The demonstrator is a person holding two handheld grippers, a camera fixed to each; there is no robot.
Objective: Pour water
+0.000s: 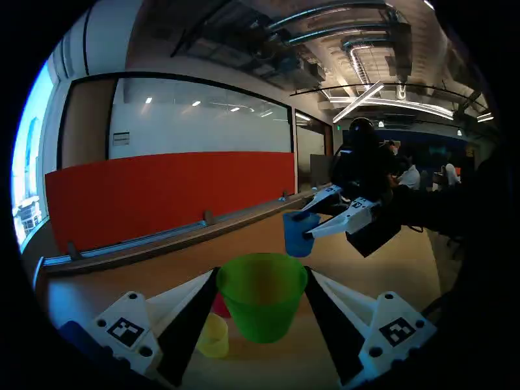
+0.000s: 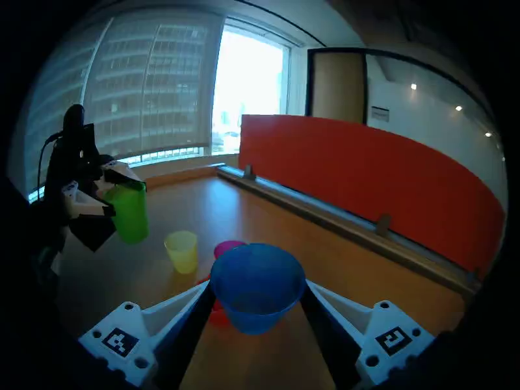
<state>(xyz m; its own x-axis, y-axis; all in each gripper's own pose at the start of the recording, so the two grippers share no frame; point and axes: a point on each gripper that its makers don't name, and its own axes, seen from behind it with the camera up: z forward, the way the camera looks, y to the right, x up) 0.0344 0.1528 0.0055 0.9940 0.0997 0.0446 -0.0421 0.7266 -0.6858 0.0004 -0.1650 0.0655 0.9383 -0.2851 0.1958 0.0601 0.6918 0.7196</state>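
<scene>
A green cup (image 1: 262, 296) stands upright between my left gripper's (image 1: 261, 305) fingers, which press on both its sides. Farther off in the left gripper view, the right gripper (image 1: 312, 227) holds a blue cup (image 1: 298, 234) above the table. In the right gripper view, that blue cup (image 2: 257, 285) sits upright between my right gripper's (image 2: 257, 302) fingers, squeezed on both sides. The left gripper (image 2: 107, 195) with the green cup (image 2: 129, 211) appears at the left. On the table stand a yellow cup (image 2: 182, 251) and a pink cup (image 2: 227, 248). I cannot tell whether any cup holds water.
A wooden table (image 2: 273, 214) runs under both grippers, bounded by a red partition (image 2: 377, 169) with a metal rail. The yellow cup (image 1: 213, 335) and the pink cup (image 1: 221, 305) sit just below the green cup. Windows (image 2: 247, 91) lie beyond. People sit far off (image 1: 409, 172).
</scene>
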